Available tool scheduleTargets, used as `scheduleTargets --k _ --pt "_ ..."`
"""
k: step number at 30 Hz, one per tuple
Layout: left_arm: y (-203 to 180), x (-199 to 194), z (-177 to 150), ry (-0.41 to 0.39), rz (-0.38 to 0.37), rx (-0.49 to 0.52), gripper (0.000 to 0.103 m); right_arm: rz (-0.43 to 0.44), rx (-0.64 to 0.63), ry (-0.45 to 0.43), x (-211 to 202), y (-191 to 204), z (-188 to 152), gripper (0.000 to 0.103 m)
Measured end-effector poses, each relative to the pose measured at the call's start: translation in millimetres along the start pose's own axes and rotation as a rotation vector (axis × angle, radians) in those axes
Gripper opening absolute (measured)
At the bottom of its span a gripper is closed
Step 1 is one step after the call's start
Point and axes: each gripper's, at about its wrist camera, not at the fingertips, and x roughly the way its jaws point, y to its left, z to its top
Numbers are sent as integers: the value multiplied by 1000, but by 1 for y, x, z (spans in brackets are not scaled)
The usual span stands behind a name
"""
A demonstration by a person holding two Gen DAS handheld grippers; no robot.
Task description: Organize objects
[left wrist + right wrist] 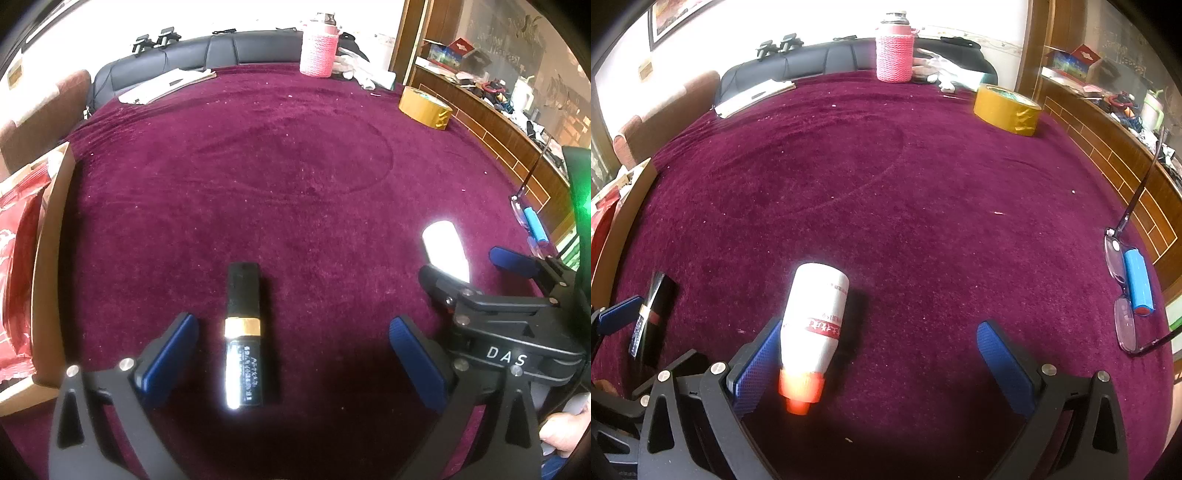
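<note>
Left wrist view: a black lipstick tube (242,339) with a gold band lies flat on the maroon cloth (295,166), lengthwise between the fully spread jaws of the left gripper (293,354), nearer the 9 o'clock pad and touching neither. It looks rigid, light and glossy, so probably slippery; the flat sides near the gold band seem the surest hold. At 3 o'clock the right gripper (476,262) appears, a glare-whitened bottle by it.

Right wrist view: that white bottle (816,325) with an orange-red cap lies on its side, cap toward the camera, beside the 9 o'clock pad of the right gripper (879,354), whose jaws also stand wide apart, pinching nothing; contact with that pad cannot be told. It is probably light, stiff plastic and apt to roll; grasp across the body, not the cap.

Outward: eyeglasses (1123,295) and a blue cylinder (1139,282) at 3 o'clock, a tape roll (1006,109) at 1 o'clock, a pink knitted flask (894,51) at 12 o'clock.
</note>
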Motion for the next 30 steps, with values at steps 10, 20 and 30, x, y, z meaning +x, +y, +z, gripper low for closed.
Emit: scheduleTargets --k 10,20,30 --pt "-2 -3 -6 6 9 23 103 7 -9 -11 -1 -3 -1 103" --pt "-5 -1 -5 13 22 39 103 11 -2 -22 -2 -4 -3 103" --pt "-7 1 -5 19 35 50 103 11 -2 -28 -2 -4 -1 103"
